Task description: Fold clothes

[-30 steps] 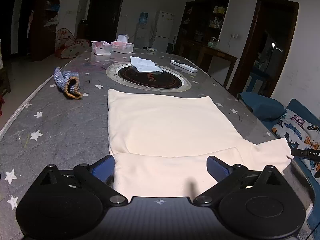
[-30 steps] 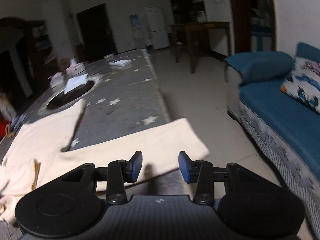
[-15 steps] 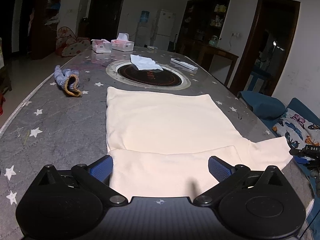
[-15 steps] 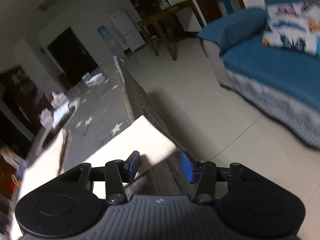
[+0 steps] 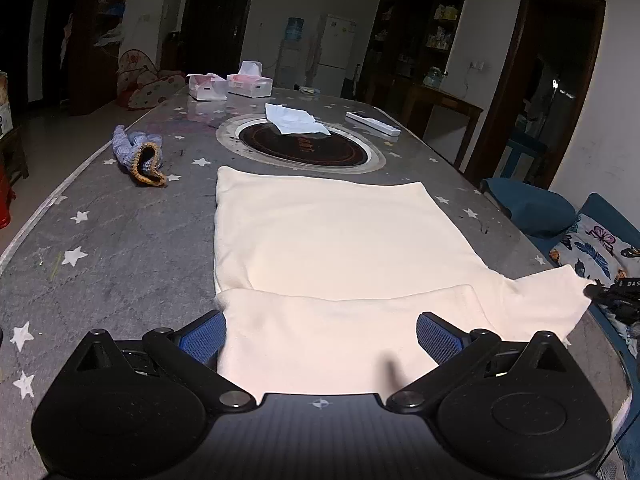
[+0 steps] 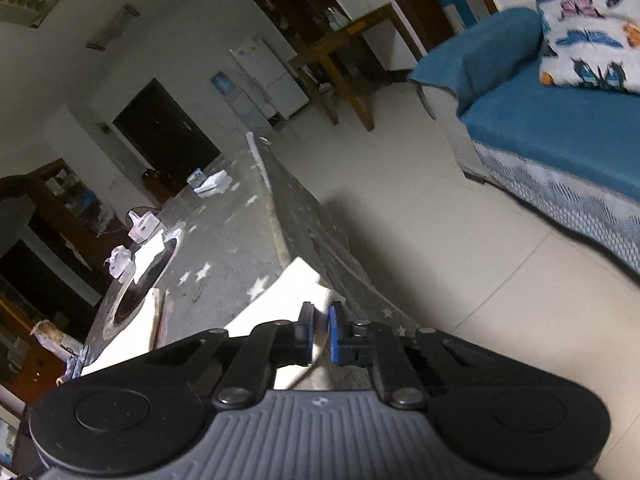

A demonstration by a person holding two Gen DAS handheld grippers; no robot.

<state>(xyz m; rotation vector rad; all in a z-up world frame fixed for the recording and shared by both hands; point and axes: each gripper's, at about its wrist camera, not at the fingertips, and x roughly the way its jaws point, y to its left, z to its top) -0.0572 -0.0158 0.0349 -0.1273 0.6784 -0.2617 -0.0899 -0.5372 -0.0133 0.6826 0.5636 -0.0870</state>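
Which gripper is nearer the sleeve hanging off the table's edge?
Right. The right gripper has just closed its jaws on the sleeve; the left gripper is open over the folded sleeve, apart from it.

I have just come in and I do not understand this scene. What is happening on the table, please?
A person is folding a cream garment spread on a grey star-patterned table, with a handheld gripper in each hand. The right gripper has just closed its fingers on the end of the sleeve at the table's edge. The left gripper is open and hovers over the near part of the garment, where the other sleeve is already folded across.
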